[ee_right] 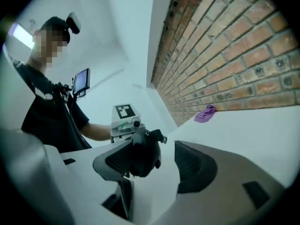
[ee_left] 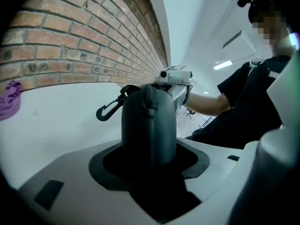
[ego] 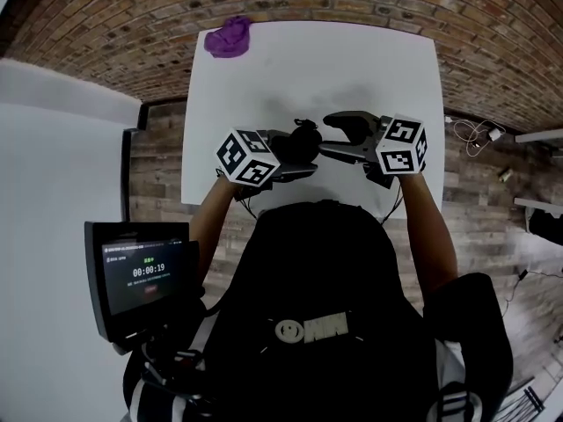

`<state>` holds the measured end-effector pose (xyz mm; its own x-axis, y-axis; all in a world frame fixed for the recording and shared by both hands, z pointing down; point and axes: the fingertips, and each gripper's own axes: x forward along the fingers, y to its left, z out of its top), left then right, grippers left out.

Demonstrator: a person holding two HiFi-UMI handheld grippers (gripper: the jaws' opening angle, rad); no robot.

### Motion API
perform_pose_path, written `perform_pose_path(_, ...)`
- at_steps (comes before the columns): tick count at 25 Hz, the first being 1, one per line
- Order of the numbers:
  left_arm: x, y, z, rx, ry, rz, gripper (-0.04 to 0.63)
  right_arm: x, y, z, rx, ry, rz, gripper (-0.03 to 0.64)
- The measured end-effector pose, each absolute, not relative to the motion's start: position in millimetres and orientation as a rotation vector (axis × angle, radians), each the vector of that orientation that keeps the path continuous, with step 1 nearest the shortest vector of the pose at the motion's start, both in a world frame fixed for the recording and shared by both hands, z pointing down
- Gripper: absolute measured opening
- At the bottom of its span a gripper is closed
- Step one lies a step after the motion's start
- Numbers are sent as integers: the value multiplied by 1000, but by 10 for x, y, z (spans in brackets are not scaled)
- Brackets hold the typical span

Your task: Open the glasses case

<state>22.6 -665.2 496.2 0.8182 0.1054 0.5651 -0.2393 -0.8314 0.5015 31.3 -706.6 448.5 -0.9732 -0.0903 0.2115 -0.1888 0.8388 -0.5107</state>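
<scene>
- Gripping the glasses case (ee_left: 149, 125) by one end, my left tongs (ee_left: 149, 168) hold it over the white surface (ego: 352, 60), near its front edge.
- My right tongs (ee_right: 166, 165) stand open; the case sits just beside one pad, not squeezed.
- It looks like a light, stiff shell, smooth enough to slip.
- I judge the zip (ee_left: 149, 97) along its ridge the place to take hold, not the clip (ee_left: 107, 109).
</scene>
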Motion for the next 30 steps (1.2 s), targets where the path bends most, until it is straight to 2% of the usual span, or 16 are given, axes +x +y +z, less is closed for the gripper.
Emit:
perform_pose_path(3, 351, -6571, 4797, 2438, -18, 695, 268, 192, -6981, 4334, 84, -2944, 997, 267)
perform_pose_path(9, 369, -6654, 4665, 2453, -31, 567, 270, -27, -7030, 4203, 59, -3031, 996, 267)
perform_pose_path(13, 308, -6931, 4381, 2523, -221, 240, 291, 208, -7302, 4008, 266, -3184, 1129, 265)
perform_pose_path(18, 102, -7167, 4069, 2451, -359, -135, 308, 647, -7696, 3716, 700, -3378, 1602, 265)
perform_pose_path(25, 14, -7319, 3918, 2455, -494, -277, 319, 656, -7760, 3827, 925, -3328, 1819, 265)
perform_pose_path(30, -24, -7417, 3876, 2376, -533, -370, 316, 586, -7701, 3902, 866, -3294, 1888, 265)
